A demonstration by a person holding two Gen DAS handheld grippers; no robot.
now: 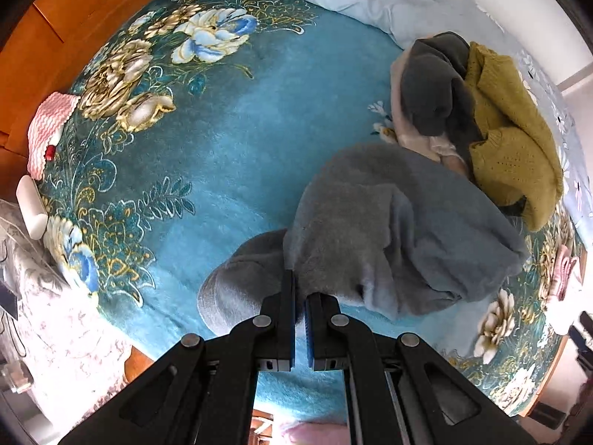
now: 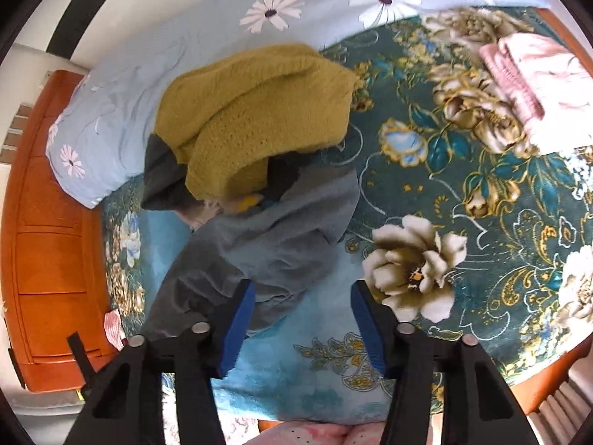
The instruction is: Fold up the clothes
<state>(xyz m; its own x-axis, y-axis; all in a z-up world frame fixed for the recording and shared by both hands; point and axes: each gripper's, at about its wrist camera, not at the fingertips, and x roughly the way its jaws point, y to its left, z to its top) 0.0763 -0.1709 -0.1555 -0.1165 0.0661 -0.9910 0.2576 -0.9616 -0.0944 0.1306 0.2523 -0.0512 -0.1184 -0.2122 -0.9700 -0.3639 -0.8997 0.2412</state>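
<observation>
The left gripper [image 1: 300, 296] pointed down at the bed, its blue-padded fingers [image 1: 292, 319] pinched tight on the near edge of a grey fleece garment [image 1: 389, 230]. In the right wrist view the right gripper [image 2: 302, 296] hung with its jaws apart, nothing between them; its left finger [image 2: 241, 319] overlapped the garment's near hem [image 2: 267, 296], contact uncertain.

The surface was a teal plush blanket [image 1: 229, 141] with gold and cream flowers, covering most of the bed. The grey garment lay crumpled on it, its long axis running from the near left, where a sleeve-like end [image 1: 237, 285] bulged, toward the far right. There it met a heap of clothes: a dark grey piece [image 1: 437, 85] and a mustard knit sweater [image 1: 511, 141] on top.

Left of the garment the blanket lay bare and open. Beyond the heap sat a pale blue daisy-print pillow [image 2: 155, 55]. An orange wooden headboard [image 1: 66, 22] bounded the far left, and a folded pink garment [image 2: 526, 74] rested by the bed's right edge.
</observation>
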